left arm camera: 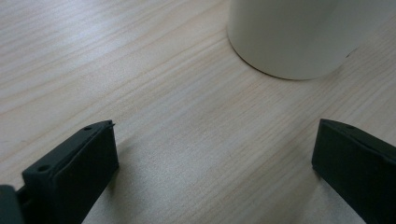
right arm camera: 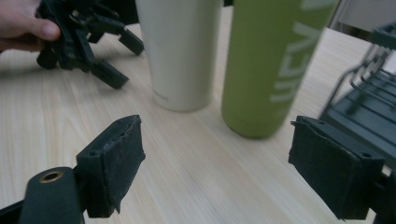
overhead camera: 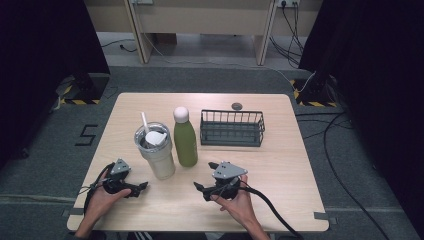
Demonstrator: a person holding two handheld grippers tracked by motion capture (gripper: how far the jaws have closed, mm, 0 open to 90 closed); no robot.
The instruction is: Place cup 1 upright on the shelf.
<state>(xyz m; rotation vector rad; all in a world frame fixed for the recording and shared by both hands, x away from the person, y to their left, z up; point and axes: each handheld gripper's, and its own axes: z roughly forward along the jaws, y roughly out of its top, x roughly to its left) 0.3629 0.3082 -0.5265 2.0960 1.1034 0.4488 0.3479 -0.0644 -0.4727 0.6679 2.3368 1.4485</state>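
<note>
**Two open claws low on the tabletop, facing the cup and the bottle**

The right claw (overhead camera: 204,188) rests low near the front edge of the tabletop (overhead camera: 280,165), held in the person's right hand (overhead camera: 239,202). Its jaws stand apart with nothing between them. In the right gripper view the green bottle (right arm camera: 273,60) stands upright ahead of this claw (right arm camera: 215,161), slightly toward the right jaw, and the cream tumbler (right arm camera: 180,51) stands just beside the bottle, toward the left jaw. Neither is touched; bare wood lies between the jaws and both vessels.

The left claw (overhead camera: 141,187) lies near the front left of the tabletop in the left hand (overhead camera: 102,200), jaws wide apart and empty. In the left gripper view the tumbler's base (left arm camera: 299,37) sits ahead of this claw (left arm camera: 212,154) and off toward the right jaw, near but apart.

From above, the tumbler (overhead camera: 156,150), with a lid and a white straw (overhead camera: 145,121), stands just left of the bottle (overhead camera: 185,137), which has a white cap. A dark wire basket (overhead camera: 232,128) sits to the bottle's right, well apart from both claws. A small round dark object (overhead camera: 237,105) lies behind the basket.
</note>
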